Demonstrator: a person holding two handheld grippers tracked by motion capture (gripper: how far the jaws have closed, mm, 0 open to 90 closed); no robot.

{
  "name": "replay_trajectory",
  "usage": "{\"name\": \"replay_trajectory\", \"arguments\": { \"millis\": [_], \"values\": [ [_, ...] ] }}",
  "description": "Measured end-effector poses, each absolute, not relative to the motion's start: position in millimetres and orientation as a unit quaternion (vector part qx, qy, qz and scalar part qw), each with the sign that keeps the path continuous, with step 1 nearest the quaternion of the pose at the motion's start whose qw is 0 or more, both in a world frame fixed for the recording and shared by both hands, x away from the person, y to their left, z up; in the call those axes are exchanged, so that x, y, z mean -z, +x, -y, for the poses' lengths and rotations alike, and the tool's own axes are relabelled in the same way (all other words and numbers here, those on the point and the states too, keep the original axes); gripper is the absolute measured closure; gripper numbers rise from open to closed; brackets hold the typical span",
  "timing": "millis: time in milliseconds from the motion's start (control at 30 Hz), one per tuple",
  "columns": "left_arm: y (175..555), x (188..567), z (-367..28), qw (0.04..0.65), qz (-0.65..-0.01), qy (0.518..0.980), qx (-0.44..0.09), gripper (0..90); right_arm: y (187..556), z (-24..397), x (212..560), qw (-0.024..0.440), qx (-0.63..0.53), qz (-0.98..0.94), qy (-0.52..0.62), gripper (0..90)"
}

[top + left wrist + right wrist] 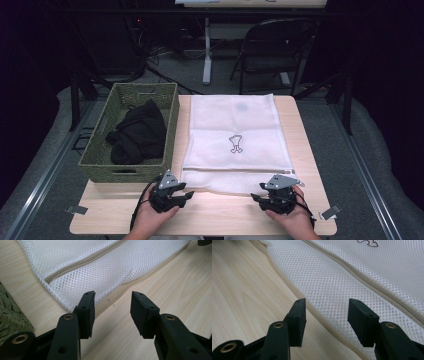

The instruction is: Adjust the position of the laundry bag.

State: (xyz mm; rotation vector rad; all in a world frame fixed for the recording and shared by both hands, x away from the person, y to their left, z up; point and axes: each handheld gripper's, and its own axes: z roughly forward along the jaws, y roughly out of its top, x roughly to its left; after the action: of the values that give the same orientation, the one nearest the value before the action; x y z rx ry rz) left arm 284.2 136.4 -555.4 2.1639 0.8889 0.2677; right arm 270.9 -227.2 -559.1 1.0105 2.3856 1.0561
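Two grippers, held low at the near edge of the mesh bag (232,142). Left gripper (181,196) just beside the bag's near left corner, jaws parted, nothing between them but bare table (215,215); left-hand jaw tip close against the bag's hem in the left gripper view, whether touching could not be told. Right gripper (261,198) at the bag's near right corner, jaws likewise apart and gripping nothing, with the hem of the bag running under the gap between them in the right gripper view. Bag itself spread flat, white, zip (82,263) shut and running along near its front edge, small dark drawing (236,144) near its middle. Left of the bag and touching its side edge or nearly so, green woven basket (95,155) with black clothing (137,135) heaped inside. Beyond the bag's far edge, past the table, folding chair (275,50) on the floor. Each gripper carried in one hand, left hand (150,220) and right hand (292,220), both nearer than the bag's front edge.
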Motion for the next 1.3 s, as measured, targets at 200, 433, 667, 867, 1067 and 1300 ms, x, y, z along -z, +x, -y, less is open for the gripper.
{"name": "replay_trajectory", "arguments": {
  "millis": [200,433,667,867,1067,1300],
  "values": [
    [286,556,-134,0.380,-0.346,0.851,-0.108,55.2,271,229,558,0.172,-0.375,-0.837,0.360,48.8],
    [288,558,-129,0.383,-0.354,0.846,-0.110,54.7,273,230,557,0.179,-0.378,-0.836,0.355,49.3],
    [293,559,-123,0.378,-0.345,0.850,-0.124,54.5,274,230,556,0.182,-0.380,-0.834,0.355,50.1],
    [298,560,-114,0.373,-0.340,0.854,-0.128,54.1,276,229,555,0.189,-0.378,-0.834,0.354,50.2],
    [303,561,-100,0.362,-0.332,0.861,-0.133,53.3,277,231,555,0.184,-0.377,-0.833,0.361,51.6],
    [311,565,-85,0.349,-0.324,0.870,-0.129,58.0,279,234,556,0.180,-0.378,-0.833,0.363,52.4]
  ]
}}
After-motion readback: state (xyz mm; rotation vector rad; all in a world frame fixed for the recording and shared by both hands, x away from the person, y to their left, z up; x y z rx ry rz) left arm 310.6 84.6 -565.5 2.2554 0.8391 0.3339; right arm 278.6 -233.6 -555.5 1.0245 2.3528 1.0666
